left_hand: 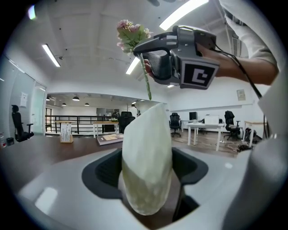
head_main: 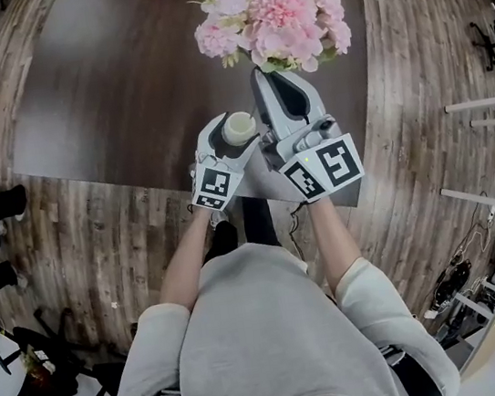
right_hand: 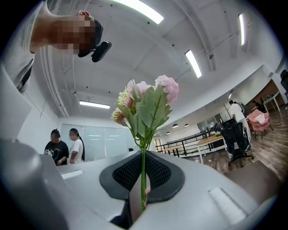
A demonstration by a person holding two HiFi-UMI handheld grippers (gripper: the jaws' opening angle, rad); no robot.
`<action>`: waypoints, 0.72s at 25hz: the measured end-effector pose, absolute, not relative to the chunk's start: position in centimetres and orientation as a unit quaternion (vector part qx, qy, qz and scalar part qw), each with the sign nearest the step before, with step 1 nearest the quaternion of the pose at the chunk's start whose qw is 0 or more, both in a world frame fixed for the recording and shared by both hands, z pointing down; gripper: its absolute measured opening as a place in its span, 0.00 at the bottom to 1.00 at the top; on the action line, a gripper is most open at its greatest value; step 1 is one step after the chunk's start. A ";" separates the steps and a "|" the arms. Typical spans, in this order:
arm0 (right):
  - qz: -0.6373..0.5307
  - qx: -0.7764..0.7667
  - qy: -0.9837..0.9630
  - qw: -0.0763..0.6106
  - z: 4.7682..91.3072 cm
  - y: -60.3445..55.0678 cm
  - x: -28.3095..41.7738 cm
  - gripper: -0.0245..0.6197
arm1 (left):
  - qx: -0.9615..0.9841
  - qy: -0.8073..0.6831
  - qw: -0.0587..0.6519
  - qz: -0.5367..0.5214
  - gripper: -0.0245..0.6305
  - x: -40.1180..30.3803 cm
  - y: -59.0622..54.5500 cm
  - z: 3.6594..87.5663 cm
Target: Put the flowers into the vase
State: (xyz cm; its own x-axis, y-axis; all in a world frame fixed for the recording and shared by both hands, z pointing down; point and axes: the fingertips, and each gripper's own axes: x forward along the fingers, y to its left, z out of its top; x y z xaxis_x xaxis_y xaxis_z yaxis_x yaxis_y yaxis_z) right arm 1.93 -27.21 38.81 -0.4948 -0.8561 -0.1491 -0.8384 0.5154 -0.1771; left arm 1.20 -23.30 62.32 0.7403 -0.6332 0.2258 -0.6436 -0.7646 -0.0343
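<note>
Head view: the dark table (head_main: 111, 84) fills 10 to 1 o'clock. Its near edge passes under both grippers, and bare wooden floor (head_main: 97, 242) lies open at 8 and 3 o'clock.

Left gripper view: the left gripper (head_main: 236, 134) has its jaws pressed against the sides of the vase (left_hand: 147, 157). At 12 o'clock the flowers (left_hand: 131, 33) hang with their stem (left_hand: 146, 83) ending just at the vase's mouth.

Right gripper view: the right gripper (right_hand: 143, 197) pinches the stem. Two people (right_hand: 65, 146) stand at 9 o'clock, and desks (right_hand: 211, 143) and chairs (right_hand: 236, 134) stand at 3 o'clock.
</note>
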 end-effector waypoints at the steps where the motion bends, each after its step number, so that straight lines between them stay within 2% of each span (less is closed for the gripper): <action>1: -0.041 -0.489 0.864 0.111 38.5 -27.3 2.0 0.06 | 0.933 -0.342 0.023 0.113 0.55 1.4 -23.3 62.1; 18: -0.085 -0.489 0.863 0.094 43.2 -27.6 2.1 0.08 | 0.932 -0.340 0.023 0.119 0.55 2.1 -25.9 59.4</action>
State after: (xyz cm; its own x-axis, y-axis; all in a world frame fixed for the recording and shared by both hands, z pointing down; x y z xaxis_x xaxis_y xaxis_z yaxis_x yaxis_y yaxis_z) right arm 2.08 -27.57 43.17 -0.5040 -0.8600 -0.0796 -0.8280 0.5073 -0.2389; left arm 2.14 -25.92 59.36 0.7400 -0.6294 0.2373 -0.6401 -0.7673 -0.0389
